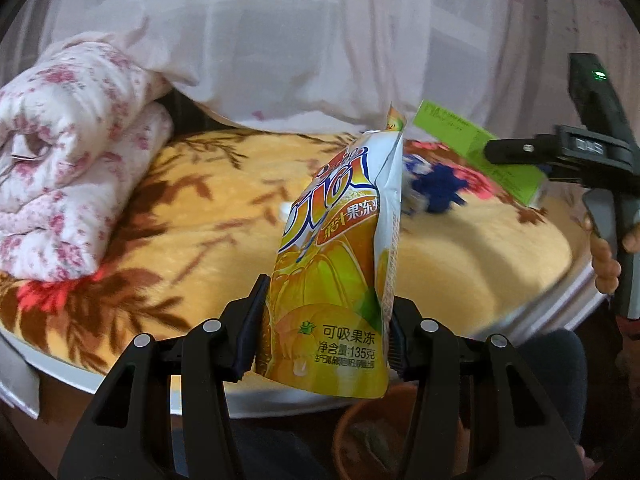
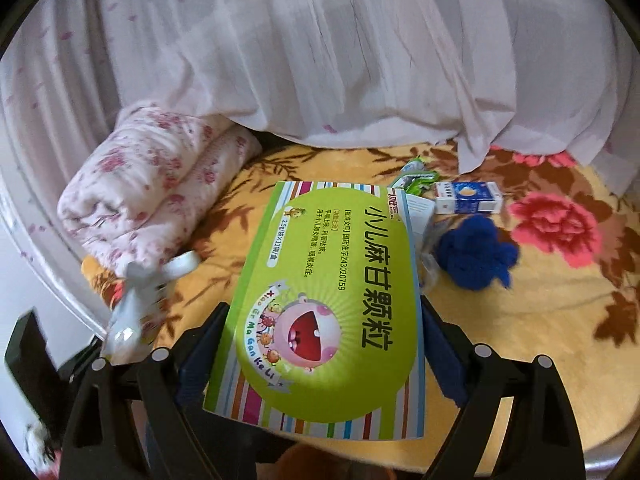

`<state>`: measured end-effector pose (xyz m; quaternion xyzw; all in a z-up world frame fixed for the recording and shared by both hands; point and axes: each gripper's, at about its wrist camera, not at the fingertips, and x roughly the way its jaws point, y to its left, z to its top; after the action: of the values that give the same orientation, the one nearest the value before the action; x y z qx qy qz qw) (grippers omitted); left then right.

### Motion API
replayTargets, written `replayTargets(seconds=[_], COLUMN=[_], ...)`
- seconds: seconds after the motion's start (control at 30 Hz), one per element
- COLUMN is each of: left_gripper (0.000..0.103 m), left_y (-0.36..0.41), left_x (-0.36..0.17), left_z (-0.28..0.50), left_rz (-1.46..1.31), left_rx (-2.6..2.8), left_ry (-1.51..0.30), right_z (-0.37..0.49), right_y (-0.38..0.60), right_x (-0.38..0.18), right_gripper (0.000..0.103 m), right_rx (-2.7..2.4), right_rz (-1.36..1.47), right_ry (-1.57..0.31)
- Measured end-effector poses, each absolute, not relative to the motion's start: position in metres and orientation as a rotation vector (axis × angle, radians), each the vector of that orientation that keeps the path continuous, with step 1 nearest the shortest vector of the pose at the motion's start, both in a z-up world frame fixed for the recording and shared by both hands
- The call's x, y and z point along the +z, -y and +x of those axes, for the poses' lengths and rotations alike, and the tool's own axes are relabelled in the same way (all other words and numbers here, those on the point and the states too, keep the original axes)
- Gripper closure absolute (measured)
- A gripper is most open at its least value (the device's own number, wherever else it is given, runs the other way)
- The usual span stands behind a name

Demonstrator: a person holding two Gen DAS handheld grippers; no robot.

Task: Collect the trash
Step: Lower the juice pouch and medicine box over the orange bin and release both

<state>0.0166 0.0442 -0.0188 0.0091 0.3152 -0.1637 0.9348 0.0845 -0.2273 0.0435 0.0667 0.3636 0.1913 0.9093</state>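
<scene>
the left gripper (image 1: 326, 336) has its jaws closed on the lower part of an orange-and-white foil jelly pouch (image 1: 340, 248), held upright and clear of the bed, likely for carrying to the brown bin (image 1: 384, 432) partly visible just below it. the right gripper (image 2: 324, 360) has its jaws closed on the sides of a flat green cardboard medicine box (image 2: 320, 304), lifted above the yellow floral blanket (image 2: 520, 320). left on the blanket – a small blue-and-white carton (image 2: 468, 198), a crumpled blue cloth (image 2: 474, 256), a green wrapper (image 2: 416, 178). a folded pink floral quilt (image 2: 160, 188) lies off to the left – not in the way.

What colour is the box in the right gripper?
Lime green box with multicoloured striped edges; clearest in the right wrist view.
</scene>
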Motion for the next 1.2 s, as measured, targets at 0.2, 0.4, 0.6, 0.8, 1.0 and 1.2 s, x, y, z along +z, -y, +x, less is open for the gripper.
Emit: replayTargets(seconds=[0.2, 0.4, 0.6, 0.8, 1.0, 1.2], left_gripper=[0.053, 0.053, 0.053, 0.053, 0.053, 0.053], left_y=[-0.03, -0.016, 0.004, 0.02, 0.033, 0.038], left_x=[-0.028, -0.048, -0.076, -0.101, -0.13, -0.175], left_z=[-0.005, -0.027, -0.036, -0.045, -0.048, -0.04], left_rz=[0.069, 0.139, 0.195, 0.253, 0.324, 0.333], left_rx=[-0.411, -0.465, -0.514, -0.551, -0.592, -0.598], left_ry=[-0.711, -0.781, -0.875, -0.952, -1.053, -1.211], right_z=[0.014, -0.039, -0.064, -0.076, -0.081, -0.07], right_y=[0.243, 0.243, 0.24, 0.24, 0.239, 0.239], right_x=[0.035, 0.012, -0.02, -0.047, -0.072, -0.117], right_gripper=[0.016, 0.016, 0.016, 0.016, 0.016, 0.016], right_rx=[0.413, 0.421, 0.431, 0.419, 0.425, 0.402], right_rz=[0.109, 0.086, 0.083, 0.05, 0.033, 0.068], right_ry=[-0.717, -0.744, -0.825, -0.904, -0.997, -1.122])
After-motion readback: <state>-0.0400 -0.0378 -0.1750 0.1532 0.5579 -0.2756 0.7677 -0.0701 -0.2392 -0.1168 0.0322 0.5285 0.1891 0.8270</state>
